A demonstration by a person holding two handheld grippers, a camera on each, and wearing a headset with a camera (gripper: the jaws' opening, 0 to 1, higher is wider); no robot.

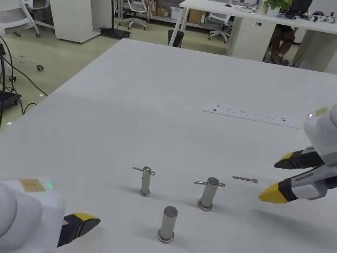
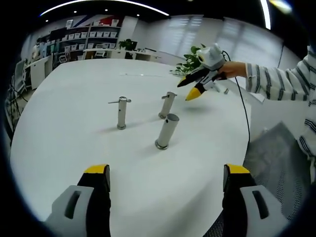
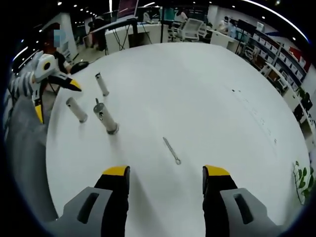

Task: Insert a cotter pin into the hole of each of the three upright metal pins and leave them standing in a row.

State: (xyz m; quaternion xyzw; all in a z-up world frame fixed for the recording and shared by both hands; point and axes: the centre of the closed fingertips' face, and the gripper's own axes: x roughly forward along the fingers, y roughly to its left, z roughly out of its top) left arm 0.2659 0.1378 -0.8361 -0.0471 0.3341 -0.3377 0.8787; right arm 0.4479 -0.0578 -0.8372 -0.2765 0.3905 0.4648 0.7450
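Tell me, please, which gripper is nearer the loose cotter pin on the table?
Right. The right gripper hovers just beside the loose cotter pin; the left gripper sits beyond the upright pins.

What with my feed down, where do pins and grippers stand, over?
Left gripper open, right gripper open, both empty. Left pin and middle pin each carry a cotter; nearest pin bare. Loose cotter pin on table ahead of right gripper, nothing between.

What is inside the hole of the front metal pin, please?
Nothing sticks out of the front metal pin; the hole itself is too small to see. A loose cotter pin lies flat on the table, before the open right gripper.
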